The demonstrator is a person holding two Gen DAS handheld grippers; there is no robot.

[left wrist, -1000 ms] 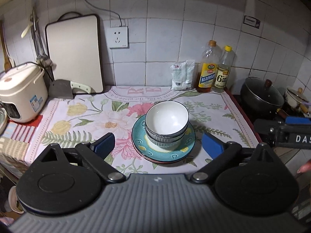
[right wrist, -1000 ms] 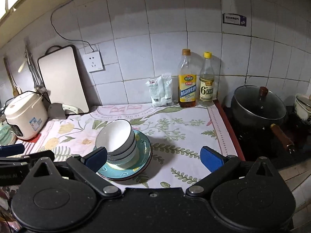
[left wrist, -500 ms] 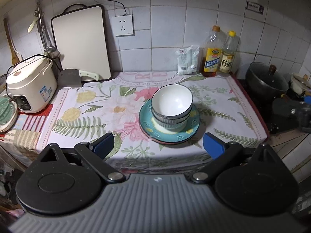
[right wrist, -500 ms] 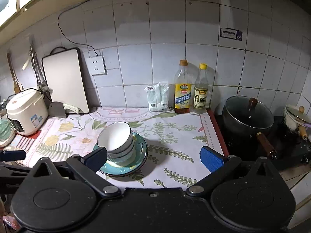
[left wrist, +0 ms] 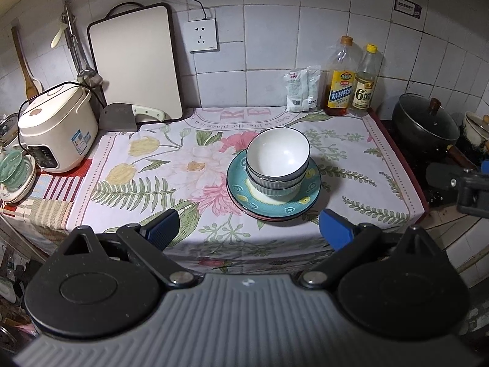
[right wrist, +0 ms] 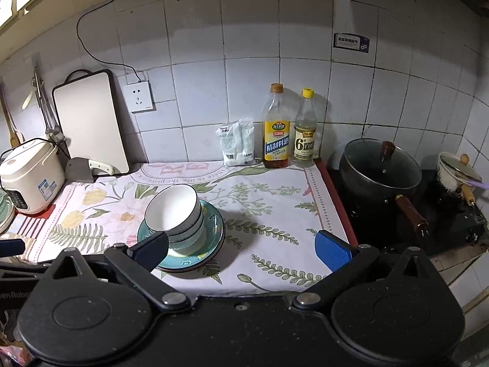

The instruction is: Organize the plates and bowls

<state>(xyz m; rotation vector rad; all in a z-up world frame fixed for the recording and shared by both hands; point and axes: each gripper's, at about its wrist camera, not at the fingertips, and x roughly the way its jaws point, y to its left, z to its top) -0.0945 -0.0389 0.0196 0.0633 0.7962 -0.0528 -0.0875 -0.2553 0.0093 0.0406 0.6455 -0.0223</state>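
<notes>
From the left wrist, the left gripper (left wrist: 249, 228) is held spread and empty; three nested white ribbed bowls (left wrist: 277, 159), mouths upward, are stacked on two teal plates (left wrist: 273, 204) ahead between the fingers.

From the right wrist, the right gripper (right wrist: 243, 249) is likewise spread and empty; the stack is seen beyond the left fingertip (right wrist: 152, 250).

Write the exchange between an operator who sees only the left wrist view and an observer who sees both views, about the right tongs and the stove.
Operator: I only see the right tongs from the side. Are they holding anything?
Observer: No, they are open and empty, in front of the stacked bowls.
Operator: What stands past the black pan? My frame cuts it off.
Observer: A small white pot, lidded, with a wooden knob on top and a wooden handle that points forward.
</notes>
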